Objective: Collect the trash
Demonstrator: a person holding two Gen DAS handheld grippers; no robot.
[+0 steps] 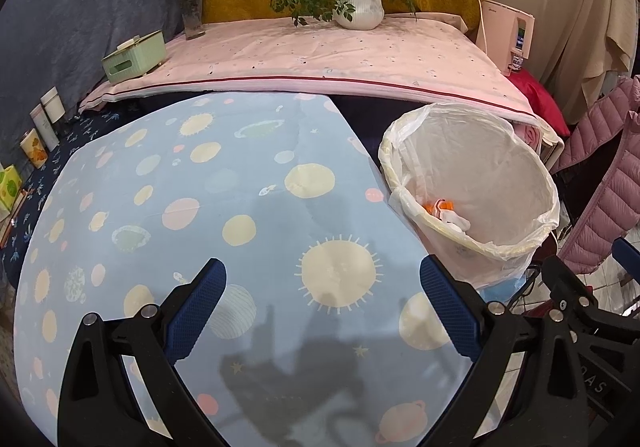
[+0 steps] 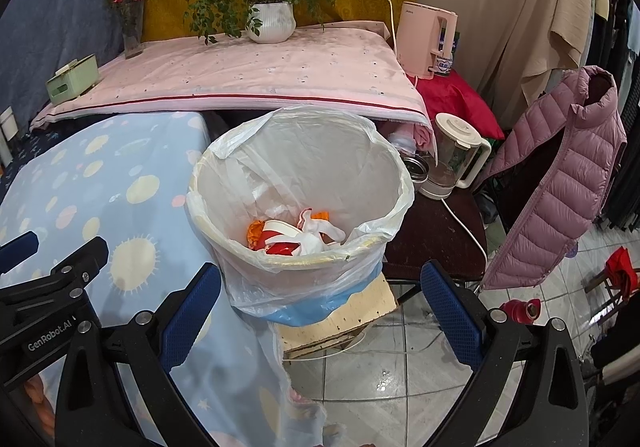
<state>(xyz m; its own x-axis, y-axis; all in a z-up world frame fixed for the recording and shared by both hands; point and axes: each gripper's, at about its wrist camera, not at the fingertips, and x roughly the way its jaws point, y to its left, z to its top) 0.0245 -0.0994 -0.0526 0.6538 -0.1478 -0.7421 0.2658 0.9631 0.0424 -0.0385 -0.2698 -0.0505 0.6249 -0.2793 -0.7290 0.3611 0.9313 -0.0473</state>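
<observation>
Setting: cluttered room with a table under a blue planet-print cloth [image 1: 240,207] in front of a higher surface draped in a pink sheet [image 1: 320,51]
Trash bin: round bin [image 2: 304,259] lined with a clear plastic bag [image 2: 320,151], standing on a pale wooden box [image 2: 360,307] just beside the blue cloth's right edge
Trash: crumpled orange, red and white wrappers [image 2: 292,235] lying at the bottom of the bin
Left gripper [image 1: 322,307]: blue-padded jaws spread wide with nothing between them, hovering over the blue cloth
Right gripper [image 2: 320,307]: jaws likewise wide apart and empty, hanging in front of the bin's near wall
Behind the bin: glass electric kettle [image 2: 456,155] on a dark stool, pink puffer jacket [image 2: 560,175] to its right
On the pink sheet: potted plant in a white pot [image 1: 360,7], vase of red flowers [image 1: 190,3], green tissue box [image 1: 134,55]
Far right: pink water dispenser [image 2: 426,39]
</observation>
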